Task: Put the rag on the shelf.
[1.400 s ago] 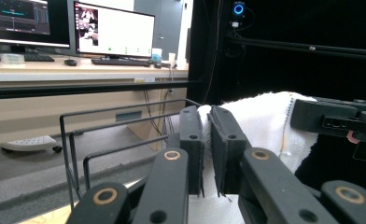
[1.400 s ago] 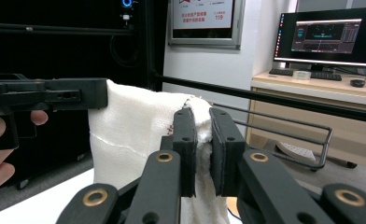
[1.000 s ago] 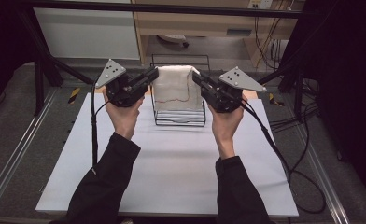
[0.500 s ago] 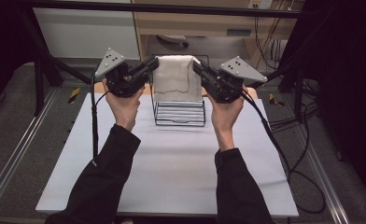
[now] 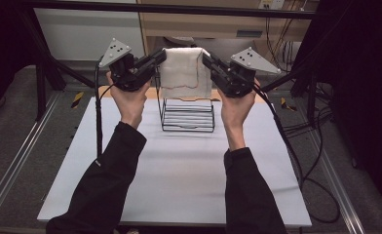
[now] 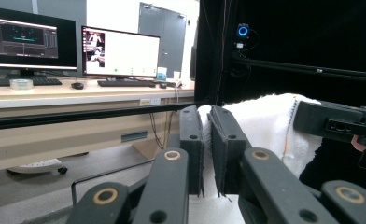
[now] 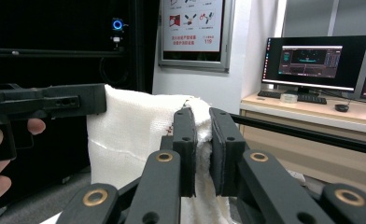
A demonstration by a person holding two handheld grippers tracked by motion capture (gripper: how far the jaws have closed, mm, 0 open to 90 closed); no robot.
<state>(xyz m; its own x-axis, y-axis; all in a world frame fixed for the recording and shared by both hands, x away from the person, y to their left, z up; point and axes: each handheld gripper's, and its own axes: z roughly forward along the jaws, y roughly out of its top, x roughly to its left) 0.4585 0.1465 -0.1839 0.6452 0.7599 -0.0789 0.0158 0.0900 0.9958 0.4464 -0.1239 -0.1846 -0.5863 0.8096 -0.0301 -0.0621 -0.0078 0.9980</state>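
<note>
Left gripper view is showing my left claw (image 6: pixel 208 154) pinching narrow on one upper corner of the white towel (image 6: pixel 265 126), the cloth squeezed between the two black pads. From the other side, the right gripper view is showing my right claw (image 7: pixel 203 149) doing the same on the opposite upper corner of the towel (image 7: pixel 134 135), its pads pressing the folded edge with fabric bunching up between them. In each of these views I am seeing the other claw farther off, biting the far corner.

From the high view, my left claw (image 5: pixel 161 57) and right claw (image 5: pixel 206 59) are facing each other, and the towel (image 5: pixel 183 73) is hanging between them, stretched along its top edge and drooping down in the air. Its lower hem is dangling just above the black wire rack (image 5: pixel 188 114), which is standing on the white tabletop (image 5: pixel 179 180) directly beneath the cloth. My left hand (image 5: pixel 128 95) and right hand (image 5: pixel 236 103) are gripping the handles, with black sleeves reaching in from the near edge. Beyond the tabletop, a wooden desk (image 7: pixel 312 116) is carrying monitors (image 6: pixel 120 52) and keyboards.
</note>
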